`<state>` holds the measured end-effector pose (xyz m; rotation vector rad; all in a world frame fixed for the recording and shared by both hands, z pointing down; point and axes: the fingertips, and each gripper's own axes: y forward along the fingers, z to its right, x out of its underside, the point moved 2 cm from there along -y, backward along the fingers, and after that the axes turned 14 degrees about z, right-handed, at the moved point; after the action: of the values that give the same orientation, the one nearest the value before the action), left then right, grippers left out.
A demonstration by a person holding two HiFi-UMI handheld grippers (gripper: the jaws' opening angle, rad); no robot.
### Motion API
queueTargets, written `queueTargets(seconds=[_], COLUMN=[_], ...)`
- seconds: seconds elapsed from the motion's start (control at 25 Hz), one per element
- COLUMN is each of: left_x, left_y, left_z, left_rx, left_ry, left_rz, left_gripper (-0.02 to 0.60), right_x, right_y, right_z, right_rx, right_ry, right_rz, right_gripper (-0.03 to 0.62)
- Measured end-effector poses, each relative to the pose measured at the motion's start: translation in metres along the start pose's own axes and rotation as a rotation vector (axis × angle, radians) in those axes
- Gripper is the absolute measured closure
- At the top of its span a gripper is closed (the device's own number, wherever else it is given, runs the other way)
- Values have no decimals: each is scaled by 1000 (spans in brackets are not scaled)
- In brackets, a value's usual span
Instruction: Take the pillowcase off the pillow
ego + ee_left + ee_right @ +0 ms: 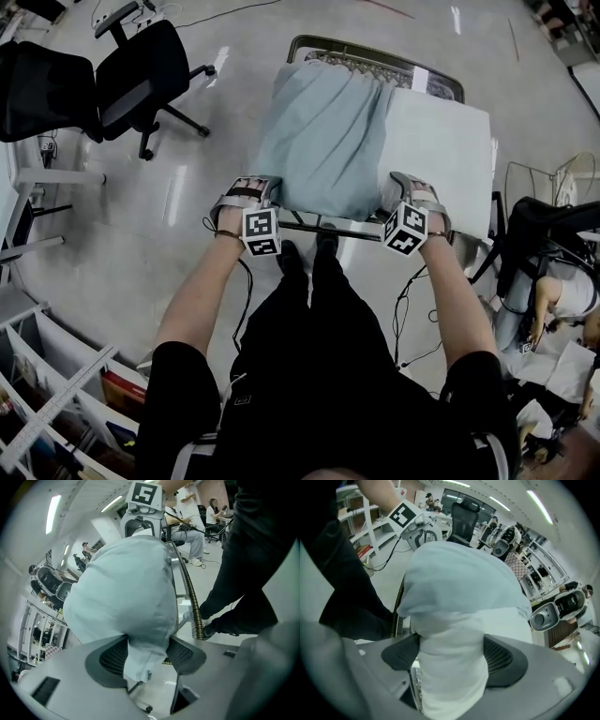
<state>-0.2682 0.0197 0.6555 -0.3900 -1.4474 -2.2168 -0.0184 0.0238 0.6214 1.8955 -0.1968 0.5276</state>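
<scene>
A pillow lies on a small table [373, 54] in front of me. Its light blue pillowcase [319, 141] covers the left part, and the bare white pillow [441, 150] shows at the right. At the near left corner my left gripper [251, 187] has blue pillowcase cloth [140, 597] pinched between its pads [112, 656]. My right gripper [405, 186] is at the near edge where the blue cloth ends. In the right gripper view its pads [504, 656] press on a white pillow corner [450, 667], with the pillowcase [459, 578] bunched just beyond.
Black office chairs [141, 75] stand on the pale floor to the left. White shelving [56, 394] is at the lower left. Cables and bags [553, 234] lie to the right. The person's dark legs stand against the table's near edge.
</scene>
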Motion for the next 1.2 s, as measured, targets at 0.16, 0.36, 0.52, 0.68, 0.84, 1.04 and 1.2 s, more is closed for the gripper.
queueTargets(seconds=[0.16,0.36,0.52,0.68,0.84,1.04,1.2], left_x=[3,24,36,49,62,71,74], left_y=[8,-10,-27,-39,-48,-55,-61], left_z=[-7,-19,-38,-58,-80,-107,-125], left_rx=[-20,-15,-40,-62,-84,-109,-126], left_ry=[8,-20,-53,-89,-129,-142,-136], left_rz=[-12,-46,-55,-60,-67,-93,-115], left_gripper=[526,569,569,569,569,569,569], right_x=[10,8,3,4,4,8,13], right_y=[35,19,1,-6,-9,-14,-20], right_z=[-11,-8,0,4,7,6,4], right_rx=[-13,-42,-129,-168,-181,-193,-203], right_ry=[-51,-50,-26,-15,11,41,66], right_rz=[-28,21,30,17,35,49,54], right_gripper=[164,282,330,345,352,356,358])
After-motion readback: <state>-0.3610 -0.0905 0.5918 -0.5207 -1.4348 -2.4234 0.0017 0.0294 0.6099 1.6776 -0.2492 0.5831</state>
